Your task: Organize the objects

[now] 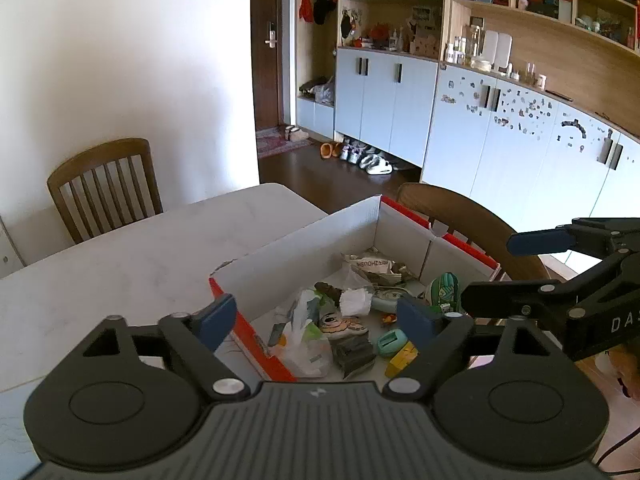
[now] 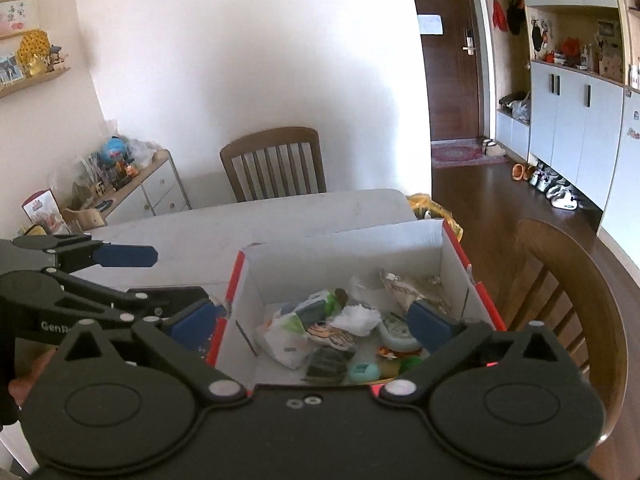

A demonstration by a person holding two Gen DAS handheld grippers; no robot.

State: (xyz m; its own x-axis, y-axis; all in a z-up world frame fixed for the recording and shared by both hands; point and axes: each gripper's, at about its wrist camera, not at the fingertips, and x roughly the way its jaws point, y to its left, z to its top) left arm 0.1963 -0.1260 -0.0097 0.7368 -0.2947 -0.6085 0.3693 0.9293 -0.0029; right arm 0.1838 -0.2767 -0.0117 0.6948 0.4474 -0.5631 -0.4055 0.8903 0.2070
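1. Left wrist view: left claw (image 1: 316, 322), blue pads spread wide, released, nothing between them; it hangs over the near end of the box.
2. Cardboard box (image 1: 296, 258), white inside, red outside, open-topped, on the white bench (image 1: 120, 264) at the bench's 3 o'clock edge.
3. Box contents, loose and partly overlapping: clear plastic bag (image 1: 306, 346) at 7 o'clock; crumpled white tissue (image 1: 354, 302) at centre; silver snack wrapper (image 1: 372, 266) at 12 o'clock; teal sharpener-like block (image 1: 391, 343) and yellow piece (image 1: 402, 360) at 5 o'clock; green-and-white figure (image 1: 444, 290) at 3 o'clock.
4. Right claw (image 1: 500, 272) enters from 3 o'clock, pads apart, empty.
5. Wooden chair (image 1: 106, 188) stands at the bench's far side, 10 o'clock.
6. Right wrist view: right claw (image 2: 316, 322), pads wide apart, released, holding nothing, above the same box (image 2: 344, 248).
7. Contents seen here: plastic bag (image 2: 286, 344) at 8 o'clock, tissue (image 2: 358, 318) at centre, wrapper (image 2: 412, 288) at 1 o'clock, teal block (image 2: 363, 372) at 6 o'clock.
8. Left claw (image 2: 160, 280) at 9 o'clock, beside the box's left wall, pads apart.
9. Second wooden chair (image 2: 572, 300) at 3 o'clock, just beside the box end.
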